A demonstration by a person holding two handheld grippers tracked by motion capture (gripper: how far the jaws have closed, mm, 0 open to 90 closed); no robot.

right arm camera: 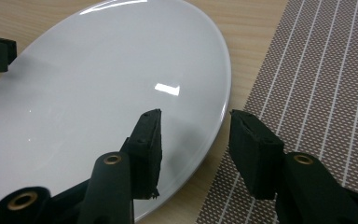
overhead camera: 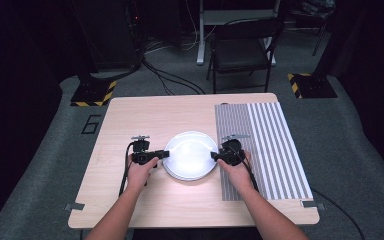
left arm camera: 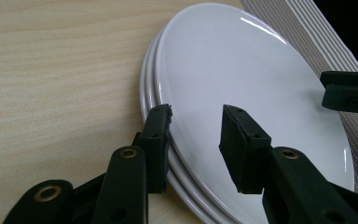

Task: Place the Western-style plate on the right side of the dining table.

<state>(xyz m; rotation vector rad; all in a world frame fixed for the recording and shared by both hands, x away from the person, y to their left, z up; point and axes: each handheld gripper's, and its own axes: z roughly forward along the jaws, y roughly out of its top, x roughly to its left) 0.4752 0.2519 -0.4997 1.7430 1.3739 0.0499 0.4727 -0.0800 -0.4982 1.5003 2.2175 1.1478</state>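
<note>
A stack of white plates [overhead camera: 190, 156] sits in the middle of the wooden table [overhead camera: 130, 115]. My left gripper [overhead camera: 163, 154] is at the stack's left rim and my right gripper [overhead camera: 214, 156] at its right rim. Both are open. In the left gripper view the jaws [left arm camera: 196, 128] straddle the rim of the top plate [left arm camera: 242, 70], with two more rims below it. In the right gripper view the jaws [right arm camera: 193, 128] straddle the plate's [right arm camera: 98, 79] edge, one over the plate and one over the striped mat [right arm camera: 317, 84].
A grey striped placemat [overhead camera: 265, 145] covers the table's right part, just right of the plates. A folding chair [overhead camera: 242, 50] stands beyond the far edge. Bare wood lies to the left of the plates and in front of them.
</note>
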